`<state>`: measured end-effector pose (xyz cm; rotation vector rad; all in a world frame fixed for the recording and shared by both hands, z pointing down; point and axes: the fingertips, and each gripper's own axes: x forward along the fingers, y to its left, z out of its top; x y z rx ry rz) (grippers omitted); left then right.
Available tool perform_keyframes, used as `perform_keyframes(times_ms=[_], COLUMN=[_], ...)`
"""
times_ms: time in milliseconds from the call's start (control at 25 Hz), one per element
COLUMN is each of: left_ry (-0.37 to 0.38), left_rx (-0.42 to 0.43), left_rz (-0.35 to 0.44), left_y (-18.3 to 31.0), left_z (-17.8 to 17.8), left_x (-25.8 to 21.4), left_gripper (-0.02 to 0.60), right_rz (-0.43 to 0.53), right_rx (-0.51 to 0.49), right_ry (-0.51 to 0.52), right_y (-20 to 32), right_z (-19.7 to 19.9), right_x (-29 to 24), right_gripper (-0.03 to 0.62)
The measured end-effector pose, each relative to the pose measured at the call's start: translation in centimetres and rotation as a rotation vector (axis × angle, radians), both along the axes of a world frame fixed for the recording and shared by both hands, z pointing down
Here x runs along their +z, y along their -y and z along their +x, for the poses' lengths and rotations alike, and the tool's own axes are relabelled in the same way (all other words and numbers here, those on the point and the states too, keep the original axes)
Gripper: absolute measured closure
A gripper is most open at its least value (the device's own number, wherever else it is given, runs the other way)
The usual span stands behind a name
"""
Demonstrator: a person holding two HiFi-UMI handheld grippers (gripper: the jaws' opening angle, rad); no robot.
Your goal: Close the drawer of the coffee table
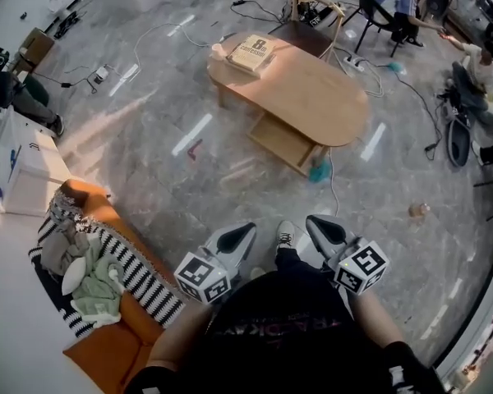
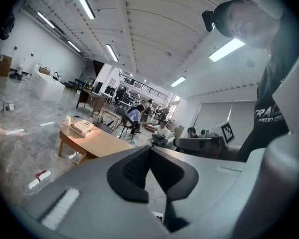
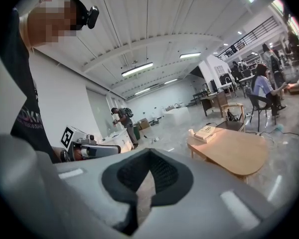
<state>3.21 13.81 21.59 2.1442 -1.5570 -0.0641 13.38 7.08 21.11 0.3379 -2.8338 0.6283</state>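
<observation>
The left hand-held gripper (image 1: 245, 230) and right hand-held gripper (image 1: 314, 222) sit pinched together, empty, at bottom centre. At upper centre the bench (image 1: 312, 93) has its drawer (image 1: 281, 142) pulled out.

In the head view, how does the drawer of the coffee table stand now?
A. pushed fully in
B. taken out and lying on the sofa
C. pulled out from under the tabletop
C: the drawer juts out past the edge of the coffee table, its inside showing.
</observation>
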Motion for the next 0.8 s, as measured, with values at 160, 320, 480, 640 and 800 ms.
perform_keyframes(times_ms=[160,320,480,640,800], left_ry=[0.032,0.060,0.095,0.120,0.160], left_rx=[-0.036,-0.062,-0.080,-0.103,-0.096], left_rz=[0.000,-0.008,-0.016,-0.032,-0.056], left_y=[4.3,8.0,10.8,13.3,14.8], left_z=[-1.3,-2.1,-2.8,-3.6,-4.4], left_x=[-0.1,-0.1,0.2,0.9,1.6], left_gripper=[0.578,0.578,0.578,0.578,0.578], right_rz=[0.003,-0.009,-0.021,-0.040,-0.056], right_rx=[-0.038,-0.071,-0.095,-0.092,-0.066], right_ry=[-0.003,0.010,0.022,0.035,0.047], right_y=[4.3,7.9,10.7,13.5,15.3], right_z=[-1.5,-2.4,-2.8,-2.9,-2.7], right_x=[0.6,0.8,1.1,2.0,2.6], right_gripper=[0.595,0.595,0.595,0.595,0.595])
